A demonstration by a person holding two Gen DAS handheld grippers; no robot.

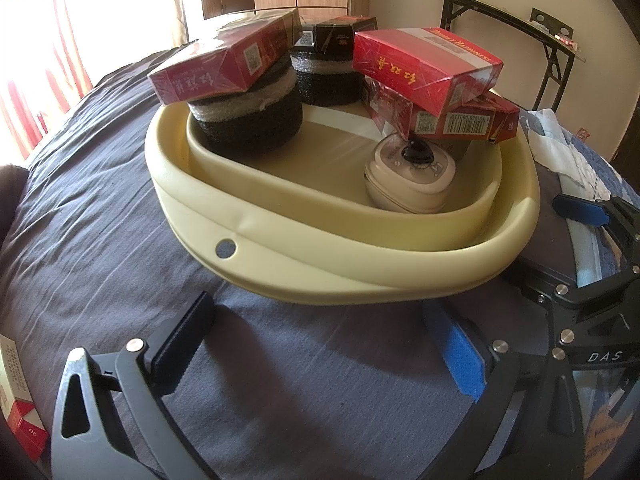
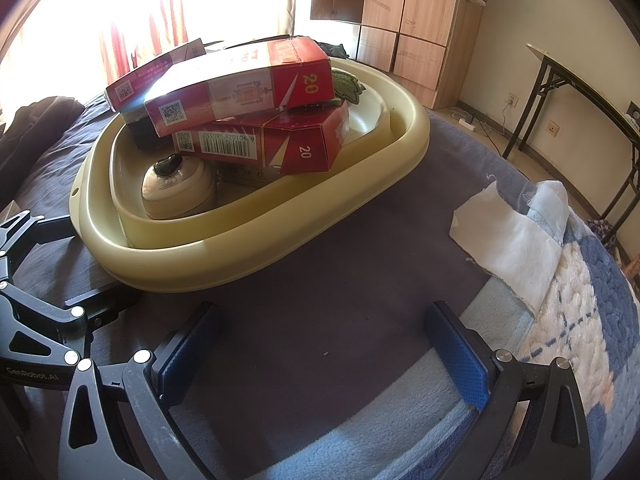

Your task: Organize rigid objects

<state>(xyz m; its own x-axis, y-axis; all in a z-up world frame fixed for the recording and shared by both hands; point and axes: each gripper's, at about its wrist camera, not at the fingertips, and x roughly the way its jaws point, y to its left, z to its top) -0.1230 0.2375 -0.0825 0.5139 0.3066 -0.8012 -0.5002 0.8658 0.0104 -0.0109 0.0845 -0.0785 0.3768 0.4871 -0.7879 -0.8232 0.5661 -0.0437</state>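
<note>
A cream plastic basin (image 1: 312,276) (image 2: 248,256) sits on a dark bedsheet. Inside it stand two black foam rolls (image 1: 248,120), the left one with a red carton (image 1: 224,60) on top, the far one with a black box (image 1: 340,34). Two stacked red cartons (image 1: 428,64) (image 2: 240,92) lean at the basin's right, over a small cream device (image 1: 412,176) (image 2: 180,188). My left gripper (image 1: 320,344) is open and empty just before the basin's near rim. My right gripper (image 2: 324,352) is open and empty over the sheet, to the basin's right.
Another red carton (image 1: 20,412) lies at the far left edge. A white cloth (image 2: 512,236) and a blue patterned blanket (image 2: 580,320) lie to the right. A folding table (image 2: 580,92) and wooden cabinets (image 2: 400,12) stand beyond the bed.
</note>
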